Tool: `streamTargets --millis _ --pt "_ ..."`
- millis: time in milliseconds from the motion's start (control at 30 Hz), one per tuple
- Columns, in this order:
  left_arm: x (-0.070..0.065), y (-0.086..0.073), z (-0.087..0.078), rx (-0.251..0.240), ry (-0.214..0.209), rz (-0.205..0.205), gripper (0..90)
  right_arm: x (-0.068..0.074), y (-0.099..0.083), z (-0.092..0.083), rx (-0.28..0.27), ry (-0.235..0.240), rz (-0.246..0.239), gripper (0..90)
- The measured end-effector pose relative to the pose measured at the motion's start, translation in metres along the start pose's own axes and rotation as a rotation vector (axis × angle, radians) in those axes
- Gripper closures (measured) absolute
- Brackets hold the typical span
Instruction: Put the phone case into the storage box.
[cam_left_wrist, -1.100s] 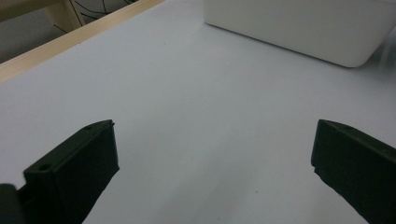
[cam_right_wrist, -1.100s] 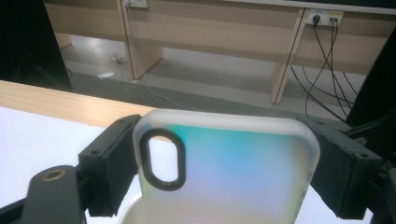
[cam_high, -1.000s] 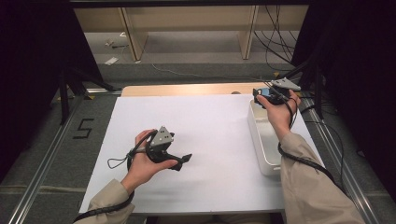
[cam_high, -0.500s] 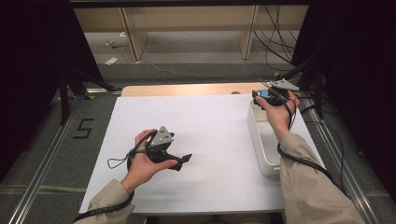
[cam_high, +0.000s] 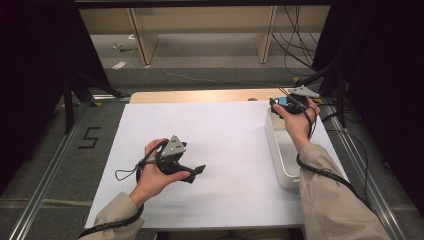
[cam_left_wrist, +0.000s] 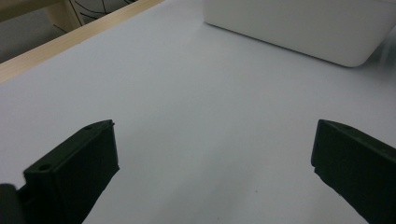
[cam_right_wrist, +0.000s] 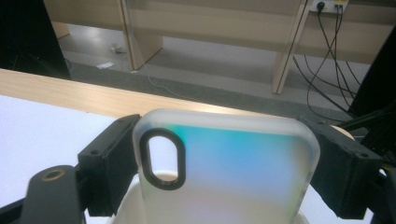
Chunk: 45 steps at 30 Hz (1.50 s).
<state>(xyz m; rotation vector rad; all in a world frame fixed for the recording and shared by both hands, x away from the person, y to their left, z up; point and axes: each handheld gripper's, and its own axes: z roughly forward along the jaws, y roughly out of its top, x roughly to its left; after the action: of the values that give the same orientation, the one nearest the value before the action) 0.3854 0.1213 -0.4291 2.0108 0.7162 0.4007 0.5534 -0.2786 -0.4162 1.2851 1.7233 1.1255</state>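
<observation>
A translucent phone case (cam_right_wrist: 233, 172) with a blue-green sheen and an oval camera cutout stands upright between my right gripper's jaws. The right gripper (cam_right_wrist: 224, 154) is shut on its two side edges. In the high view the right gripper (cam_high: 280, 104) hovers over the far end of a white bin (cam_high: 276, 150), with the phone case (cam_high: 283, 101) showing as a small blue patch. My left gripper (cam_high: 199, 171) rests low over the white table sheet (cam_high: 225, 130), held in the left hand and pointing right. In its own view the left gripper (cam_left_wrist: 212, 135) is open with nothing between the jaws.
The white bin (cam_left_wrist: 299, 28) runs along the table's right side. A wooden table edge (cam_high: 200, 96) borders the far side of the sheet. Beyond it are wooden furniture legs and loose cables on the floor. Dark curtains stand at both sides.
</observation>
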Motion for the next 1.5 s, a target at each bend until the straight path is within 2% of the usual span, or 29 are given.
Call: streamTargets --millis 767,900,1067,1500 --pt "-0.0003 0.0 0.0001 0.0 -0.001 0.001 0.2 -0.0007 -0.0007 0.0018 -0.009 0.003 0.008 17.3" --pt "-0.0002 -0.0001 0.0 0.0 0.0 0.002 0.2 0.0 0.0001 0.0017 -0.01 0.005 0.012 14.5" --pt "-0.0004 0.0001 -0.0003 0.003 -0.001 0.002 0.2 -0.003 0.0019 0.0 -0.019 -0.011 0.007 6.1" --pt "-0.0003 0.0002 -0.0006 -0.001 0.002 0.001 0.2 -0.0051 0.0059 -0.004 -0.032 -0.006 0.028 4.6"
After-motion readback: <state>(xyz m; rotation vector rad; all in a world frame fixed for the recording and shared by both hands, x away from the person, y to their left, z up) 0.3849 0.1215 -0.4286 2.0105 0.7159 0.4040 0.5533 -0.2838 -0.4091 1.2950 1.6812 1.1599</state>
